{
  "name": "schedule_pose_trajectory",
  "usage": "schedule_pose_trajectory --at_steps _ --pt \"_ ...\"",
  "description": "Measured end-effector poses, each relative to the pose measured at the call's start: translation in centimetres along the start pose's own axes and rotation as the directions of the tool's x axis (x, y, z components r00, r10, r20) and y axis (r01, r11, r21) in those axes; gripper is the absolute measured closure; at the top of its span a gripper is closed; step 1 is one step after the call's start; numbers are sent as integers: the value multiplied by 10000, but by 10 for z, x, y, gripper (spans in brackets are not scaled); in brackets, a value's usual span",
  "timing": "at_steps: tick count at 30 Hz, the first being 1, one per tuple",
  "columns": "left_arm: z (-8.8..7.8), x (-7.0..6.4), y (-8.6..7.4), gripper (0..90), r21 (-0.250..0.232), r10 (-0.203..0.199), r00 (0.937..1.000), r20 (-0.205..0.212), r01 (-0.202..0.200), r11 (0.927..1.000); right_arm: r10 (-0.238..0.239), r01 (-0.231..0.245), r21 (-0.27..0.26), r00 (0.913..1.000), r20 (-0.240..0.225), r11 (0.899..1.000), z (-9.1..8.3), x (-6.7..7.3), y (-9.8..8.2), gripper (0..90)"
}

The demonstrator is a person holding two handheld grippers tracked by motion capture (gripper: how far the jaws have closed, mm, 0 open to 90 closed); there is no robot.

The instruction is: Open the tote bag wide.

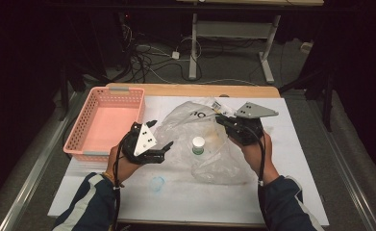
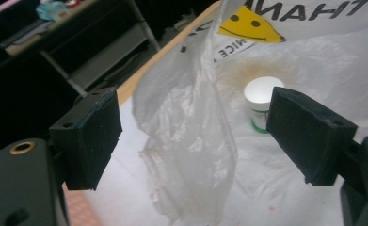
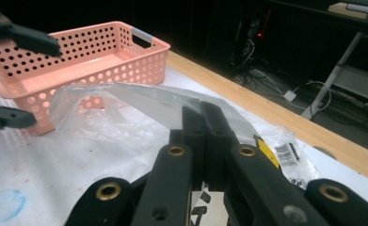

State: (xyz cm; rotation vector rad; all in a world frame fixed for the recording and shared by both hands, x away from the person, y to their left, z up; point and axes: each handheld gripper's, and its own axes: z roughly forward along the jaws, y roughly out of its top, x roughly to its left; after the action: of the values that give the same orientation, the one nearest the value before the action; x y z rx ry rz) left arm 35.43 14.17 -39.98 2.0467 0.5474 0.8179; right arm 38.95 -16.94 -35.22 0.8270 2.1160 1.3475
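A clear plastic bag (image 1: 209, 144) with a yellow smiley print lies crumpled mid-table. Through the plastic I see a small white-capped bottle (image 1: 198, 144) with a green band, standing upright. My right gripper (image 1: 220, 119) is shut on the bag's upper edge; in the right gripper view its jaws (image 3: 203, 125) pinch that plastic sheet (image 3: 139, 101). My left gripper (image 1: 159, 134) is open at the bag's left side. In the left gripper view (image 2: 196, 129) a raised fold of the bag (image 2: 186, 141) hangs between the wide pads without touching them, with the bottle (image 2: 261, 96) beyond.
A pink perforated basket (image 1: 85, 126) sits at the table's left, also in the right gripper view (image 3: 139, 59). A faint blue stain (image 1: 157, 183) marks the white table cover near the front. A wooden table edge (image 1: 195, 90) runs along the back; cables lie on the floor beyond.
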Motion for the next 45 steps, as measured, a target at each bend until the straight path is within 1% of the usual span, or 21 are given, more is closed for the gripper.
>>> schedule_pose_trajectory --at_steps 2,5,8,10,12,13,15,16,19,20,22,26,28,29,31,34,36,39,41,43,45 --pt "12 -1 1 159 251 -129 9996 240 123 9996 -15 15 33 10000 18 10000 -2 -1 -1 900" --pt "33 -5 5 153 854 -75 9996 259 53 9963 -86 87 173 9999 -64 9998 -3 -2 -2 900" --pt "51 -4 6 191 1322 -445 9990 67 432 9903 -315 310 299 9994 153 9991 -7 -3 -4 900" --pt "61 -1 5 217 1624 -756 9965 346 691 9843 -348 343 341 9993 162 9988 -10 -7 -7 900" --pt "68 -1 3 310 1897 -700 9960 554 583 9801 -352 341 414 9990 276 9986 -13 -10 -10 900" --pt "70 -1 2 326 1963 -666 9958 630 531 9791 -320 306 422 9990 325 9986 -15 -12 -11 900" --pt "72 -2 1 473 1970 -624 9943 868 443 9794 -193 177 440 9991 368 9989 -17 -16 -14 900" --pt "72 -2 1 517 1960 -635 9937 922 444 9796 -171 150 489 9990 423 9987 -18 -17 -15 900" --pt "72 -2 0 711 1833 -687 9903 1209 458 9820 -253 224 550 9983 526 9982 -20 -18 -18 893" --pt "71 -2 0 779 1813 -687 9904 1200 462 9823 -247 217 556 9982 549 9982 -21 -18 -19 868" --pt "70 -2 0 835 1740 -685 9881 1380 439 9838 -280 242 564 9973 676 9981 -21 -16 -21 795" --pt "68 -4 -1 850 1634 -641 9885 1369 413 9857 -320 286 500 9970 699 9983 -27 -10 -21 615" --pt "67 -3 -2 850 1646 -640 9877 1426 401 9855 -316 302 198 9967 742 9993 -36 -5 -21 489" --pt "67 -4 -3 850 1664 -640 9877 1426 398 9853 -243 248 -61 9973 697 9997 -41 -1 -21 457" --pt "67 -4 -3 850 1646 -677 9880 1391 444 9854 -340 353 -325 9987 383 9988 -50 7 -23 391" --pt "67 -4 -5 850 1649 -674 9881 1379 442 9853 -596 590 -300 9980 -204 9978 -62 24 -31 328" --pt "66 -4 -5 850 1683 -659 9880 1396 419 9849 -779 771 -159 9952 -590 9969 -68 34 -40 290" --pt "66 -3 -6 850 1646 -731 9884 1334 506 9851 -837 866 213 9901 -1128 9960 -74 47 -57 210" --pt "65 -3 -6 849 1689 -657 9895 1286 434 9847 -1080 1141 468 9871 -1181 9924 -77 54 -68 158" --pt "65 -3 -6 850 1709 -659 9899 1251 439 9843 -1031 1148 779 9847 -1409 9903 -78 57 -78 141" --pt "66 -4 -7 849 1703 -678 9901 1226 463 9843 -1113 1277 1174 9843 -1371 9848 -74 57 -88 116"
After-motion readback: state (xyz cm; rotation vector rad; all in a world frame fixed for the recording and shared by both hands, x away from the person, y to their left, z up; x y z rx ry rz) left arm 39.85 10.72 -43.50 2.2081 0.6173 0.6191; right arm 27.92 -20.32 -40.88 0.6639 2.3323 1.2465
